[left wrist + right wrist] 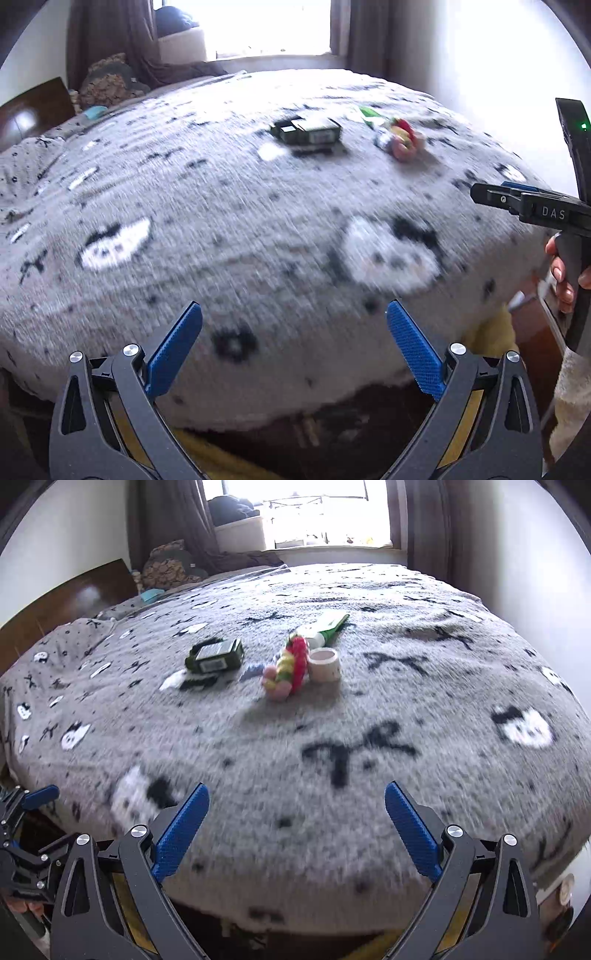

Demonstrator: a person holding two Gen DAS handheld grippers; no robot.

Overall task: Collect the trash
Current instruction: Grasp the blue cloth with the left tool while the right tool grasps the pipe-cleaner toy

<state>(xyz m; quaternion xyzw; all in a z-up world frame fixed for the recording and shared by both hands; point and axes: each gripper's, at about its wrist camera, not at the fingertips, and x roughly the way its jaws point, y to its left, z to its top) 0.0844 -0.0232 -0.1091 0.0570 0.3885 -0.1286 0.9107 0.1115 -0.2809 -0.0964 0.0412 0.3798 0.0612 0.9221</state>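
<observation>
Both grippers, left (293, 345) and right (295, 827), hang wide open and empty over the near edge of the bed (424, 709). Trash sits mid-blanket, well away: dark box (216, 656), bead toy (290, 668), cup (324, 664) touching it, green tube (328, 626) behind. Pillows (168, 566) by the headboard.

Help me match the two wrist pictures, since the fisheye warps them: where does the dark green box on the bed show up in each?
Left wrist view: the dark green box lies upper centre, left of the colourful toy.
Right wrist view: the dark green box lies upper left of centre, again left of the colourful toy.
Shared landmark: the bright window behind the bed.
</observation>
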